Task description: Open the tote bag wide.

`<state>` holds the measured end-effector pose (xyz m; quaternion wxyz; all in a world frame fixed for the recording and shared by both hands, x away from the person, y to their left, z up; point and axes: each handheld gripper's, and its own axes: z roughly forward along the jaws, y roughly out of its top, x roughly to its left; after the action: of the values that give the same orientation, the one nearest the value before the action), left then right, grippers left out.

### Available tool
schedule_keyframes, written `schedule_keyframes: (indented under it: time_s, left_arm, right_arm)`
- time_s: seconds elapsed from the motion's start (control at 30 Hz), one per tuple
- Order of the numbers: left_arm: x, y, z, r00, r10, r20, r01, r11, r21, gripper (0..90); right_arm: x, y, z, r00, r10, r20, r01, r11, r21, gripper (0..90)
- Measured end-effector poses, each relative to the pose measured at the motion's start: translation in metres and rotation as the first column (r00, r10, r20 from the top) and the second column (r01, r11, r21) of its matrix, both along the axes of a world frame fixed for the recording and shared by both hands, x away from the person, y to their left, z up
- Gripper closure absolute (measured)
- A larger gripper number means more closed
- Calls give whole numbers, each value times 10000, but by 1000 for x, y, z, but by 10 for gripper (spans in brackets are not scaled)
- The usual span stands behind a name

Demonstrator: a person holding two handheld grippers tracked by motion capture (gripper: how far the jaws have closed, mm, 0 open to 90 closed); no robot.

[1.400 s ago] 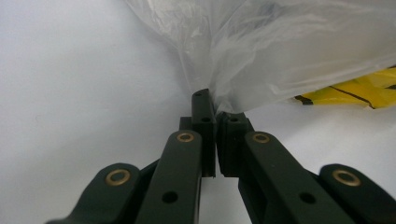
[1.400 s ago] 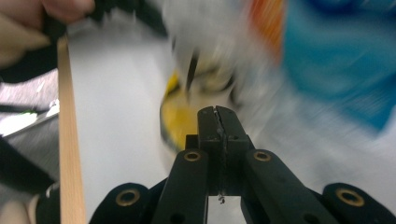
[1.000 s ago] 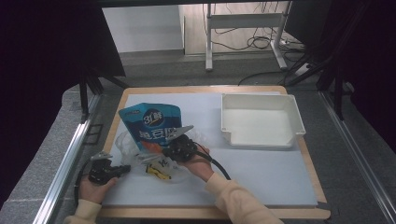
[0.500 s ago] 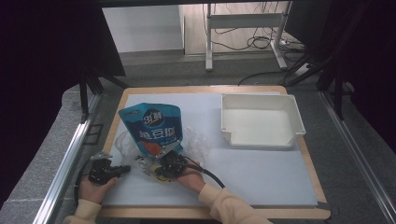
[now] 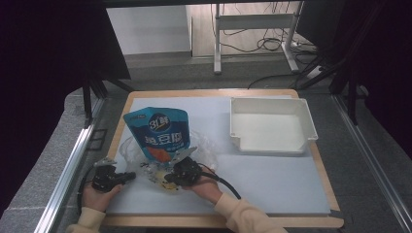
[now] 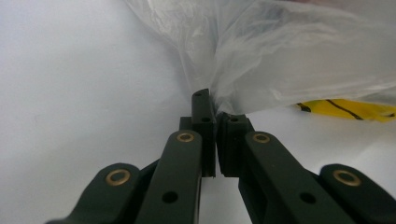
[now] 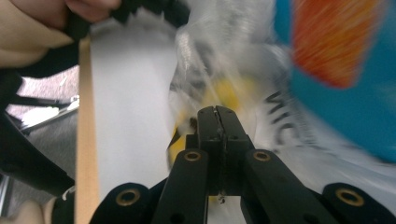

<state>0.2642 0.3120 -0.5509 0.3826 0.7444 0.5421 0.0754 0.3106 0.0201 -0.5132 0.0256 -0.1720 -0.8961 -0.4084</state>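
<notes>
So the landmark here is the white tray (image 5: 272, 127), sitting at the far right part of the pale mat (image 5: 272, 179) on the wooden table (image 5: 209, 92).

Well to the left of the tray lies a clear plastic bag (image 5: 160, 160), crumpled and spread flat on the mat. A blue snack pouch (image 5: 158, 131) with white lettering and an orange patch sits in or on it; hard to tell which, since the film is see-through. Something yellow (image 6: 345, 109) with black stripes shows through the plastic at the bag's near edge, on the side away from the tray.

The left gripper (image 5: 127, 175) is the farthest thing from the tray, down by the near left corner of the mat. In the left gripper view its jaws are pinched together on a gathered bit of the bag's film (image 6: 219, 100), with the plastic fanning up and out from the tips (image 6: 212, 109).

The right gripper (image 5: 171, 180) is between the left one and the tray, near the bag's near edge, just below the pouch. In the right gripper view its jaws (image 7: 218, 122) are pressed fully together with nothing visibly caught between them, tips pointed at the yellow thing through the blurry plastic. That view is smeared, so touching or not, can't say.

Both hands come in from the near edge, sleeves cream coloured.
</notes>
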Motion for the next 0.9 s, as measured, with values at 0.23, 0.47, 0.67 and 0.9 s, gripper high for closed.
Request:
schedule_keyframes:
  time_s: [0.23,0.47,0.67,0.9]
  left_arm:
    - [0,-1,1,10000,10,-11,-10,10000,83,876]
    - [0,-1,0,10000,22,-4,-22,10000,61,876]
    - [0,0,0,10000,-30,-10,30,10000,31,876]
    - [0,0,0,10000,-55,-4,55,10000,30,876]
  right_arm:
    - [9,-52,57,9926,-900,819,823,9922,939,890]
    - [54,-85,75,9587,-2704,882,2586,9577,1259,890]
    - [78,-76,54,9345,-3473,773,3390,9351,1035,889]
    - [88,-64,23,9081,-4125,715,4103,9109,442,889]
